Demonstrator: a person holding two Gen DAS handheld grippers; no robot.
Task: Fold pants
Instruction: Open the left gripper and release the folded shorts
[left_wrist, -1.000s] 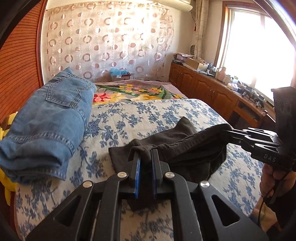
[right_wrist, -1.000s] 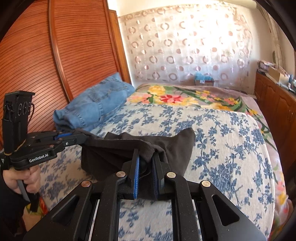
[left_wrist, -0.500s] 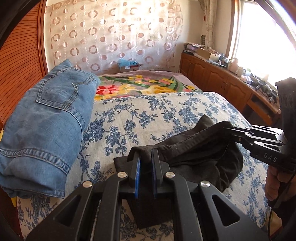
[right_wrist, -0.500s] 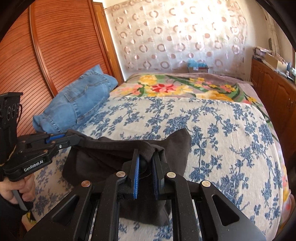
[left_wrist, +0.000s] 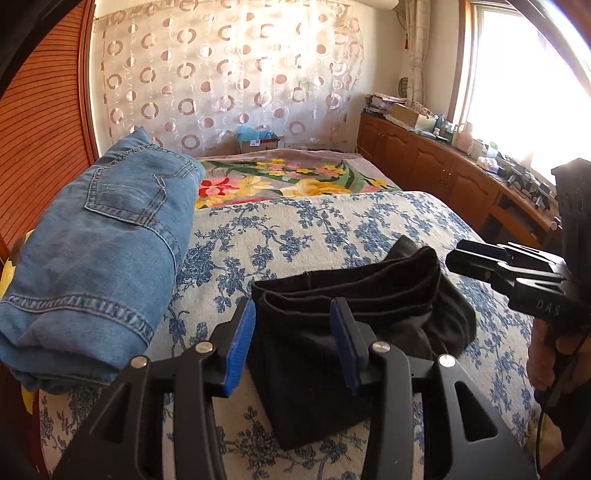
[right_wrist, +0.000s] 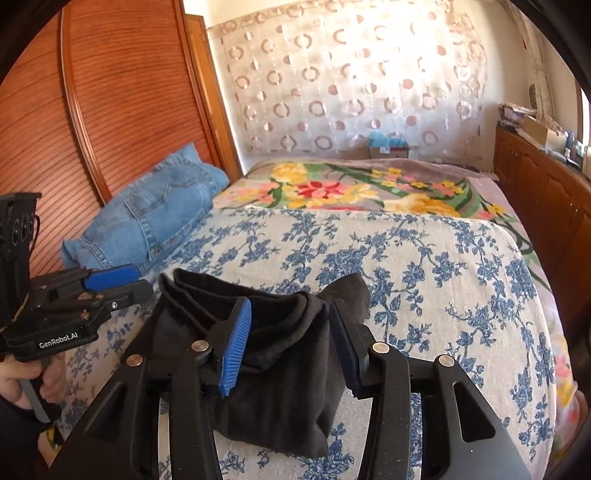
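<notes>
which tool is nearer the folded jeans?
Left. The left tool sits beside the folded jeans; the right tool is farther, across the black pants.

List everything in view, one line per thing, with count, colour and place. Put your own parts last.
black pants: one, black, folded in a bundle on the near part of the bed, between both grippers' open fingers
jeans: one, blue denim, folded, on the bed's left side by the headboard
bedspread: one, white with blue flowers, covering the near bed
floral blanket: one, multicoloured, at the far end
headboard: one, reddish wood, left
curtain: one, sheer with circles, back wall
cabinet: one, brown wood, right, cluttered top
left gripper: black, blue pads, open
right gripper: black, blue pads, open
</notes>
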